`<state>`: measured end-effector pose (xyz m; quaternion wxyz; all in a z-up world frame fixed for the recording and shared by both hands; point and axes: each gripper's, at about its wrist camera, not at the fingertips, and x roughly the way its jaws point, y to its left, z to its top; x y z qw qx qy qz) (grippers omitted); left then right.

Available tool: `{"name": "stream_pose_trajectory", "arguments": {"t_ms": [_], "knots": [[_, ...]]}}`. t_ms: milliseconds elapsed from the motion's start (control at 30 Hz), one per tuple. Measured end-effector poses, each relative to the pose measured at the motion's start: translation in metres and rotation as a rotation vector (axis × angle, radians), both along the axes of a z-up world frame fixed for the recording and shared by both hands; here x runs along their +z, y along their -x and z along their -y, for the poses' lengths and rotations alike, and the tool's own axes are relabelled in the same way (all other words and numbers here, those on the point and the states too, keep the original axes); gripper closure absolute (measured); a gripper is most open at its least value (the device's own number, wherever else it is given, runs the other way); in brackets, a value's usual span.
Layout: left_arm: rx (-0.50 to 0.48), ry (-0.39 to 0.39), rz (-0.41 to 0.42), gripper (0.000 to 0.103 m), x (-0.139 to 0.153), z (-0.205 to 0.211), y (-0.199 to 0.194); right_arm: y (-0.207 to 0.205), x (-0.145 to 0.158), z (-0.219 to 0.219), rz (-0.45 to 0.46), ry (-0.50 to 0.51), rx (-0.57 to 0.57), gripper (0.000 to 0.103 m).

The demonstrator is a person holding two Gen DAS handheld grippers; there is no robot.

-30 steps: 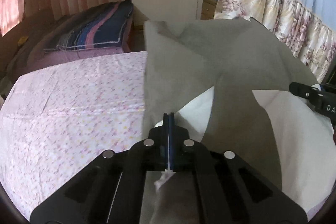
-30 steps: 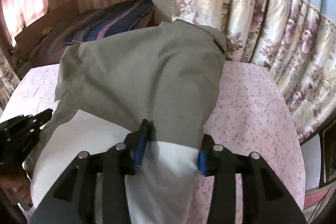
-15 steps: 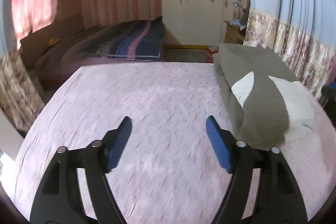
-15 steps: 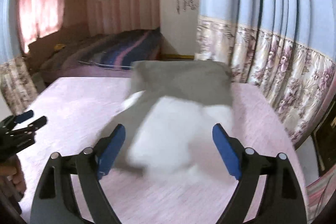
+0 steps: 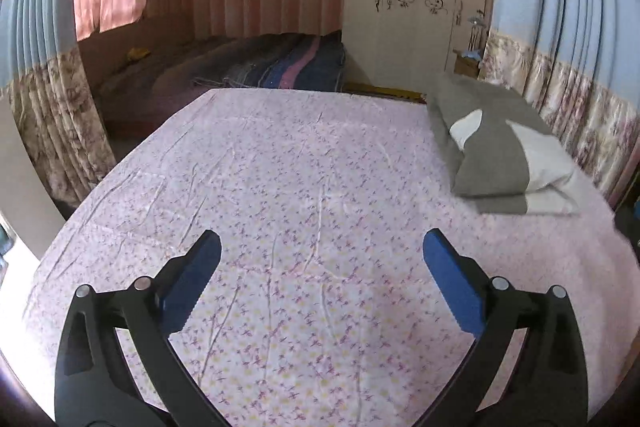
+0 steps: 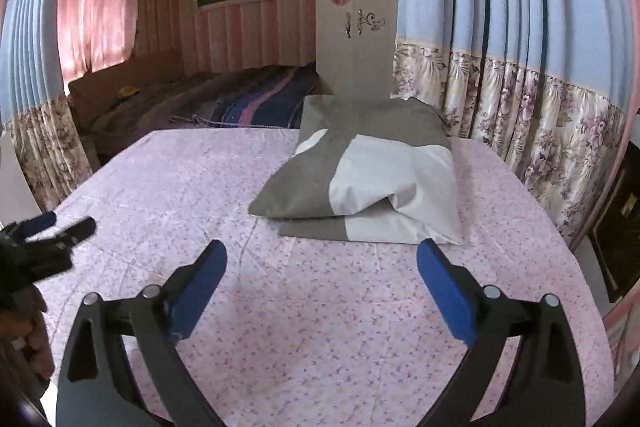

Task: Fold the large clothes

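A grey and white garment (image 6: 360,171) lies folded in a thick stack on the far right part of the pink flowered bed sheet (image 6: 304,327). It also shows in the left wrist view (image 5: 500,155), far right. My right gripper (image 6: 322,261) is open and empty, hovering above the sheet just short of the garment's near edge. My left gripper (image 5: 322,251) is open and empty over the middle of the sheet, well left of the garment. The left gripper also shows at the left edge of the right wrist view (image 6: 48,239).
Flowered curtains (image 6: 540,131) hang close along the bed's right side. A second bed with a striped dark blanket (image 5: 280,67) lies beyond the far edge. A white wardrobe (image 5: 408,11) stands at the back. The bed's left edge (image 5: 80,203) drops to the floor.
Both grippers let go of the garment, opened and drew back toward the near side. The garment dropped onto the sheet and now lies folded and still.
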<state>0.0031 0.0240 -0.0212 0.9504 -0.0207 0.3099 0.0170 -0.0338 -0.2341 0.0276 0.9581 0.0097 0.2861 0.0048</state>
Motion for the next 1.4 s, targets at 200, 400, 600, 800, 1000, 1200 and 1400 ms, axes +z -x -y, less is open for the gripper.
{"name": "stream_pose_trajectory", "arguments": {"t_ms": [200, 400, 600, 800, 1000, 1200, 1400], "knots": [[0.019, -0.006, 0.05, 0.003, 0.005, 0.007, -0.006, -0.003, 0.009, 0.013, 0.065, 0.02, -0.04, 0.007], [0.012, -0.008, 0.023, 0.003, -0.006, 0.007, -0.011, -0.012, 0.006, 0.022, 0.07, -0.007, -0.048, 0.007], [0.041, -0.005, 0.02, 0.003, -0.01, 0.005, -0.012, -0.032, -0.007, 0.023, 0.029, -0.017, -0.058, 0.007], [0.06, -0.027, 0.049, 0.003, -0.002, 0.007, -0.008, -0.029, -0.004, 0.026, 0.038, -0.004, -0.095, 0.007], [0.065, -0.092, 0.057, 0.003, 0.001, 0.012, -0.002, -0.026, 0.001, 0.029, 0.046, 0.0, -0.1, 0.007], [0.08, -0.087, 0.064, 0.003, 0.001, 0.003, -0.005, -0.028, -0.005, 0.022, 0.037, 0.006, -0.096, 0.007], [0.098, -0.077, 0.065, 0.003, -0.002, 0.0, -0.027, -0.037, -0.011, 0.021, 0.025, 0.007, -0.097, 0.007]]}}
